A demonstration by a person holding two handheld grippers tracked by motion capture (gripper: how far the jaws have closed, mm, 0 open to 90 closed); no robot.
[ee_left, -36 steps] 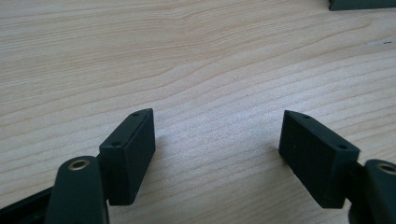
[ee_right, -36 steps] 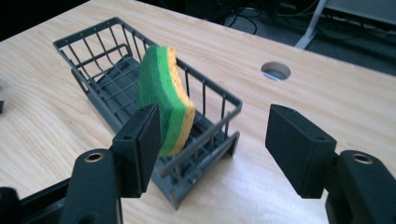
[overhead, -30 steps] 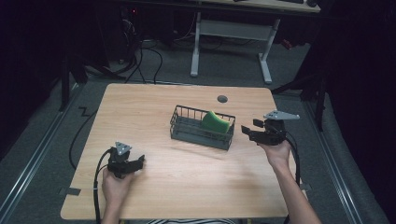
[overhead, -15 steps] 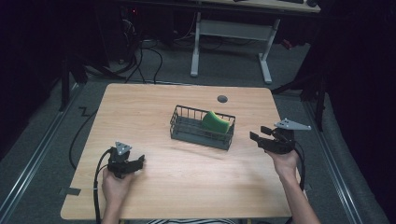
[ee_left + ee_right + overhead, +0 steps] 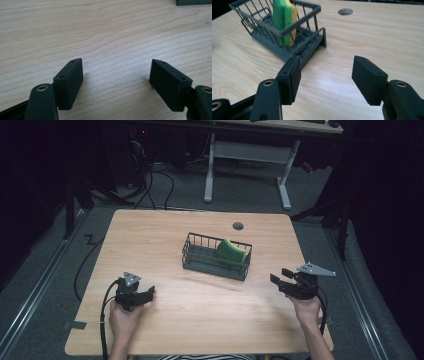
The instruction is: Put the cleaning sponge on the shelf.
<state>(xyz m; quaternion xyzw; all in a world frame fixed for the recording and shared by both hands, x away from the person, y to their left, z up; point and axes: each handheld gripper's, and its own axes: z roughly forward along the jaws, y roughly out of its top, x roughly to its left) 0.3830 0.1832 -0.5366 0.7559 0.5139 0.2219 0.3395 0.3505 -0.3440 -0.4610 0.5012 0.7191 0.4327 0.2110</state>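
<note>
Dark grey wire forms the basket [image 5: 216,257] that stands near the middle of the pale wooden table [image 5: 200,315], and in its right end a green and yellow sponge [image 5: 230,250] stands on edge, leaning against the bars. From the right gripper view the same basket [image 5: 262,30] sits ahead and to the left of the jaws, with the sponge [image 5: 284,17] upright behind the wire, green face toward the left and yellow face toward the right.

Off the basket's right end, the right gripper [image 5: 280,280] is held in a hand [image 5: 306,310] near the table's right edge, apart from the basket. Its jaws stand about halfway apart and have just been closing a little; between them lies bare wood, and the pads grip nothing. The tip of the left-hand pad [image 5: 293,75] lines up with the basket's near corner in that view, though whether it touches cannot be told.

Near the front left of the table, the left gripper [image 5: 147,295] is held low, well apart from the basket. In the left gripper view its jaws are spread wide over plain wood grain and hold nothing, a dark corner of the basket [image 5: 192,2] showing at the upper right.

Beyond the basket a round hole [image 5: 238,226] pierces the tabletop, and a black cable [image 5: 102,320] trails from the left gripper toward the front edge
</note>
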